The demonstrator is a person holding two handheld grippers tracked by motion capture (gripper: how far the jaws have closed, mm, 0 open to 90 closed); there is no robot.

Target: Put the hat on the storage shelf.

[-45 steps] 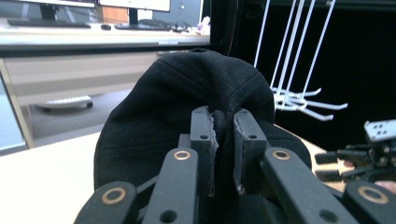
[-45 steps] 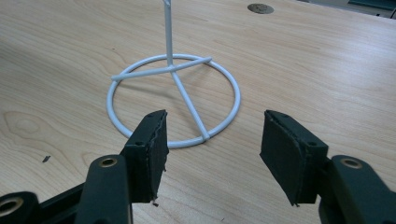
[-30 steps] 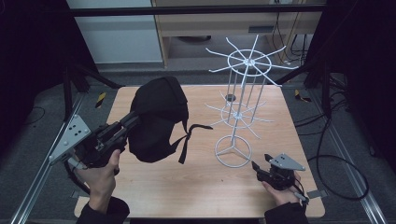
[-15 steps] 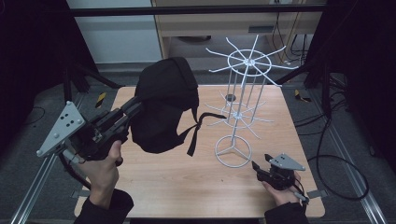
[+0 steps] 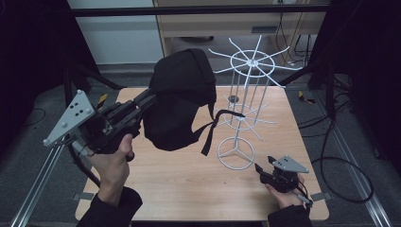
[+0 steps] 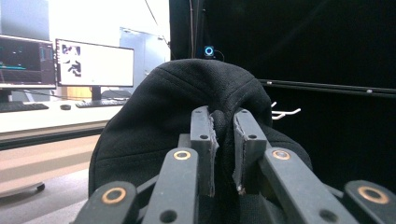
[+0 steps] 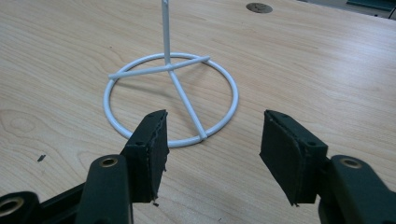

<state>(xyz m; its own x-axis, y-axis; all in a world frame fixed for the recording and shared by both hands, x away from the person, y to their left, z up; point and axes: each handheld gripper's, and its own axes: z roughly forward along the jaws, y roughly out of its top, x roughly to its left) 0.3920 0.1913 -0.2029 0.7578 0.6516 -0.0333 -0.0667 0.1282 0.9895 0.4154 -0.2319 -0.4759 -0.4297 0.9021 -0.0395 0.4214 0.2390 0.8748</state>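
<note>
My left gripper [image 5: 152, 98] is shut on a black cap [image 5: 182, 97] and holds it in the air above the left half of the wooden table [image 5: 189, 184]. The cap's strap [image 5: 215, 125] dangles toward the white wire rack [image 5: 252, 62]. In the left gripper view the jaws of my left gripper [image 6: 223, 114] pinch a fold of the cap [image 6: 149, 135]. At the front right, my right gripper [image 5: 259, 169] rests low and open, just short of the rack's base ring [image 5: 235, 153]. In the right gripper view nothing lies between the jaws of my right gripper [image 7: 212, 135], with the base ring [image 7: 235, 95] just beyond.
The rack carries several thin arms on an upper and a lower tier. A round grommet [image 5: 232, 99] sits in the table behind the rack. A yellow-black tool [image 5: 101, 100] lies at the back left edge. Cables [image 5: 340, 165] trail on the floor to the right.
My left gripper has lifted the cap higher and carried it back and right, closer to the rack's top. The right gripper has stayed where it was.
</note>
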